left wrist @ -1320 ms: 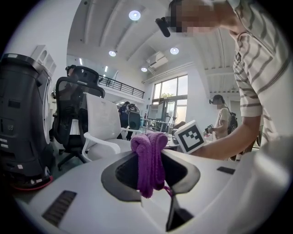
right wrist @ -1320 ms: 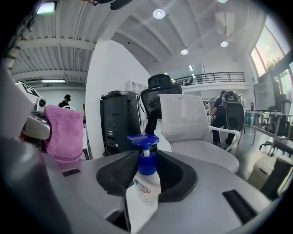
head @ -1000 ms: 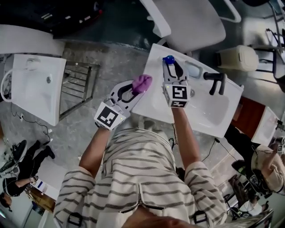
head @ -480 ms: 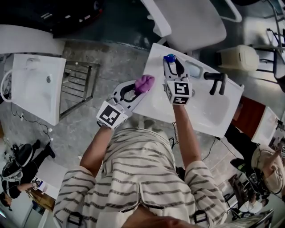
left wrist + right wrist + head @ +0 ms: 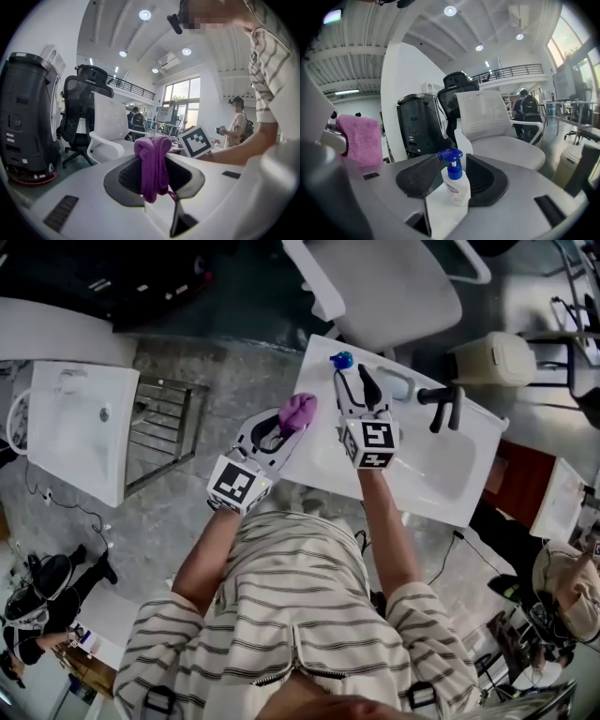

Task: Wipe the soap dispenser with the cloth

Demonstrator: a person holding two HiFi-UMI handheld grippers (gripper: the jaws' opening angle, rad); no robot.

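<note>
The soap dispenser [image 5: 341, 361], a small white bottle with a blue pump, stands on the far left corner of the white sink [image 5: 427, 474]. My right gripper [image 5: 353, 382] is just behind it. In the right gripper view the dispenser [image 5: 456, 186] stands between the jaws of my right gripper [image 5: 453, 165], which are opening, and the left pad is off the bottle. My left gripper [image 5: 292, 420] hovers at the sink's left edge, shut on a bunched purple cloth [image 5: 300, 411]. In the left gripper view the cloth [image 5: 153, 157] hangs folded over between the pads of my left gripper [image 5: 155, 177].
A black faucet [image 5: 441, 405] rises at the back of the sink, right of my right gripper. A white office chair [image 5: 394, 287] stands behind the sink, with a beige bin [image 5: 502, 358] to its right. A second white sink [image 5: 75, 427] sits far left.
My right gripper's jaws have spread and drawn back a little from the dispenser, which now stands free on the sink corner. The left gripper with the cloth has hardly moved.
</note>
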